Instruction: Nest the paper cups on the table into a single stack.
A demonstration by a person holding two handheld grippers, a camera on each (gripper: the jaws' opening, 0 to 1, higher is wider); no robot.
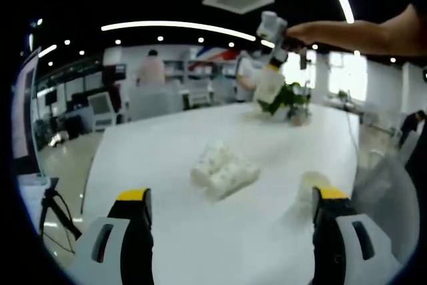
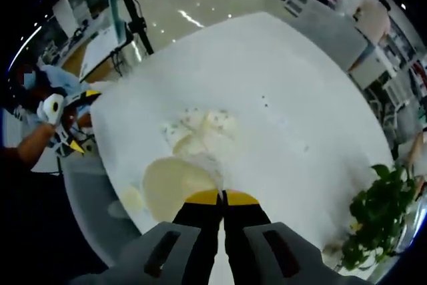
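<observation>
1. In the left gripper view, the left claw (image 1: pixel 230 215) hung low over the white worktop (image 1: pixel 167 145), its jaws spread wide apart with nothing between them.
2. Ahead of that claw, between its jaws' lines, a cluster of paper cups (image 1: pixel 225 170) lay on their sides, touching each other.
3. Another cup (image 1: pixel 308 188) sat just beside the left claw's right-hand jaw.
4. Far ahead and high up, the right claw (image 1: pixel 273 55) was raised above the worktop with a held cup (image 1: pixel 269 85) hanging from it, near a green plant (image 1: pixel 288 98).
5. In the right gripper view, the right claw (image 2: pixel 222 197) had its jaws pressed together on the rim of the held cup (image 2: pixel 172 181), its open mouth facing the camera.
</observation>
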